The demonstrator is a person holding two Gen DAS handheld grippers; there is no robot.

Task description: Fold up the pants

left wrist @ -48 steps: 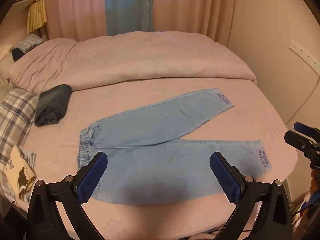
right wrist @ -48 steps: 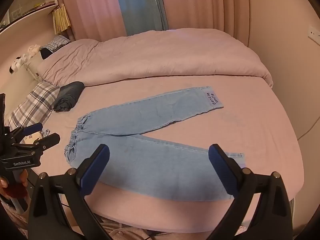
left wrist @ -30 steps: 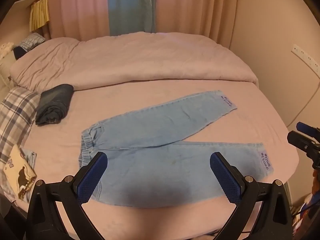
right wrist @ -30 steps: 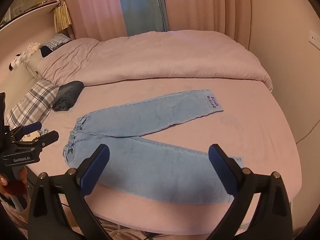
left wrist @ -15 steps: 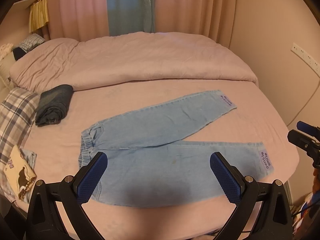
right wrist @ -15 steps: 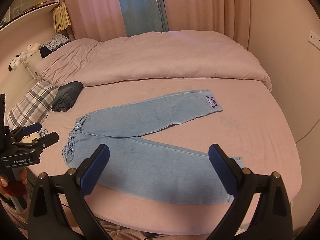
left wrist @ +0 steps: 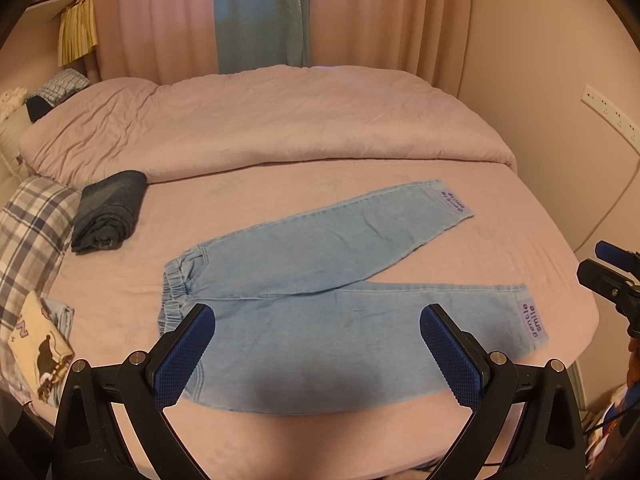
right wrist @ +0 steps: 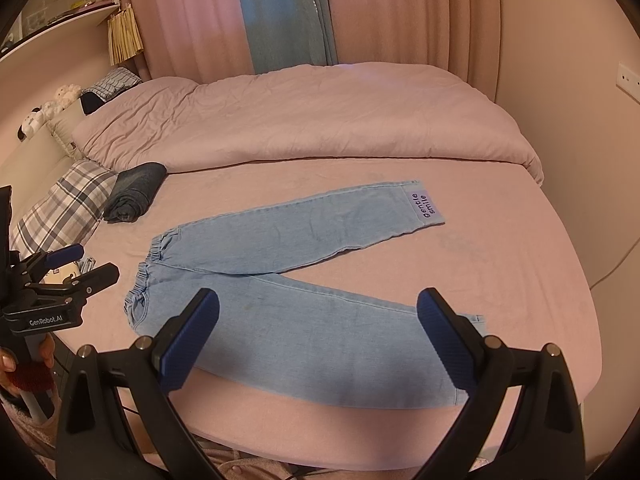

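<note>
Left wrist view: hardly anything has changed since half a second ago; the scene sits almost exactly as it did. One pair of pants (left wrist: pixel 320 280) lies flat on the bed (left wrist: pixel 500 240), two legs spread in a V, waistband to the left. The left gripper (left wrist: pixel 318 354) hovers with jaws wide apart, empty, the pants just ahead and below, untouched. One dark roll (left wrist: pixel 108 210) sits well left of the pants, by one plaid pillow (left wrist: pixel 28 224).

Right wrist view: again near-identical to before. The right gripper (right wrist: pixel 320 338) gapes open, holding nothing, above the near leg of the pants (right wrist: pixel 288 276). The left gripper (right wrist: pixel 70 268) shows at the left edge, off the bed (right wrist: pixel 520 248), clear of the waistband.
</note>
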